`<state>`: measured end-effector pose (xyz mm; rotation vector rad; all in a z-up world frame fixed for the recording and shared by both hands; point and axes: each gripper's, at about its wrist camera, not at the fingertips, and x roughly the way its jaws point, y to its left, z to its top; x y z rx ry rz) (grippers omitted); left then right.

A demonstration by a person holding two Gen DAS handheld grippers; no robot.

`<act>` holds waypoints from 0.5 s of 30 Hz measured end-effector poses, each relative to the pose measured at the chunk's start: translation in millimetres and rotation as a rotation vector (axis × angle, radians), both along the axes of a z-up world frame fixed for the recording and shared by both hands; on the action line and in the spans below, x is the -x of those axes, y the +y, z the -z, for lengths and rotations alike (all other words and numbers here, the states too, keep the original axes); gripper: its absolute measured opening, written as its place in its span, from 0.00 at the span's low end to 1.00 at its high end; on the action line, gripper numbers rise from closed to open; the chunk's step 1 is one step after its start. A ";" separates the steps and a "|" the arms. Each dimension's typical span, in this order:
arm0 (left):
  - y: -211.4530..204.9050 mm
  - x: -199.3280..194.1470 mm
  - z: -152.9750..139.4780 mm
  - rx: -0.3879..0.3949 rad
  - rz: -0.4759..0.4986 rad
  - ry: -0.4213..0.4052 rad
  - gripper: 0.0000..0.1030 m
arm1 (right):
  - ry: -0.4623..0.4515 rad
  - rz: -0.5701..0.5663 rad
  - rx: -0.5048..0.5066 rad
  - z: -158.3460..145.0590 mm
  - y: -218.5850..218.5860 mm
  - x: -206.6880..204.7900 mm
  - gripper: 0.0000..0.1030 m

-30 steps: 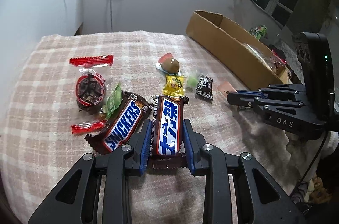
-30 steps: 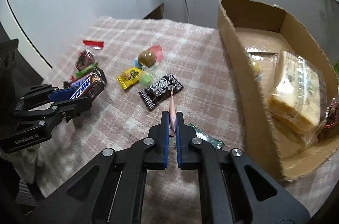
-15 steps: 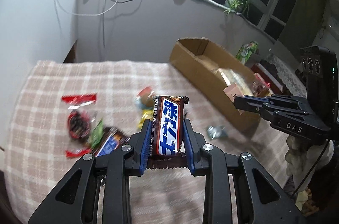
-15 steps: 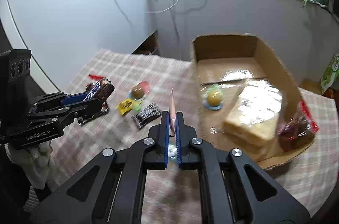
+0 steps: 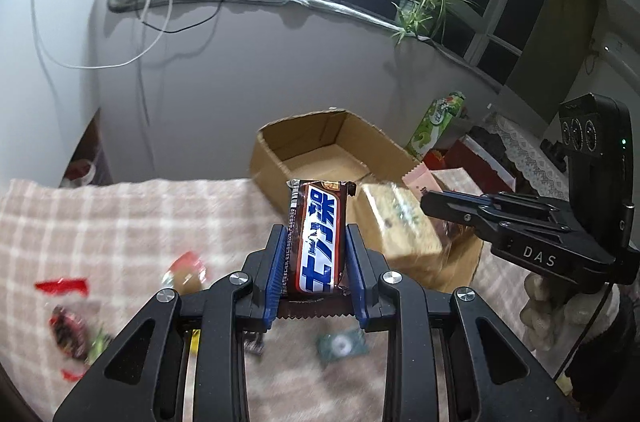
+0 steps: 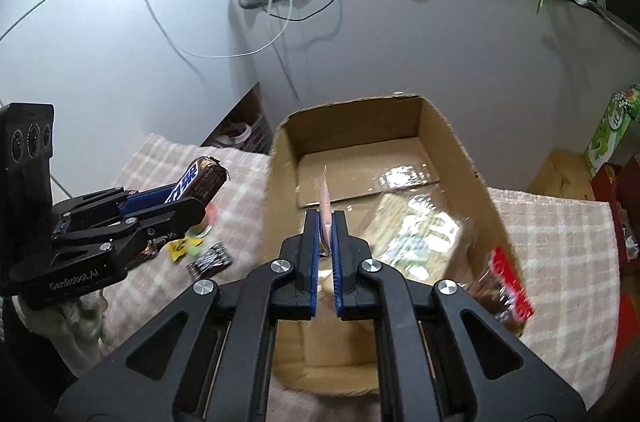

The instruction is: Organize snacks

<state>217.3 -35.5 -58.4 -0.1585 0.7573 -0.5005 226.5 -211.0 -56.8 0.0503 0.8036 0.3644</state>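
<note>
Your left gripper pinched the stiff Snickers bar across its middle, aloft beside the cardboard box. Your right gripper, nearly closed, held a thin, floppy pink sachet by its lower edge over the box

A: Where does the left wrist view look from?

B: From above the cloth, forward along its fingers toward the box and window wall, right gripper at its side.

A: And the right wrist view?

B: Nearer, right over the box, same wall beyond. It catches the left gripper. Both share box and cloth.
</note>
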 end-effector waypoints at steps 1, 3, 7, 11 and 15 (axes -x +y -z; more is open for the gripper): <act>-3.2 -3.4 0.0 -0.001 0.001 0.000 0.26 | 0.001 0.003 -0.001 0.6 -2.8 -4.3 0.05; -10.4 -9.6 0.0 -0.004 0.002 0.001 0.26 | 0.002 0.007 -0.001 2.2 -7.0 -10.3 0.05; -23.8 -23.8 4.2 -0.007 0.006 0.014 0.26 | 0.014 0.015 -0.002 7.8 -14.3 -24.8 0.05; -35.8 -35.5 10.3 -0.018 0.010 0.027 0.26 | 0.025 0.025 -0.012 13.9 -20.3 -35.7 0.05; -42.9 -42.1 14.4 -0.021 0.014 0.037 0.26 | 0.030 0.024 -0.006 19.0 -22.3 -40.4 0.05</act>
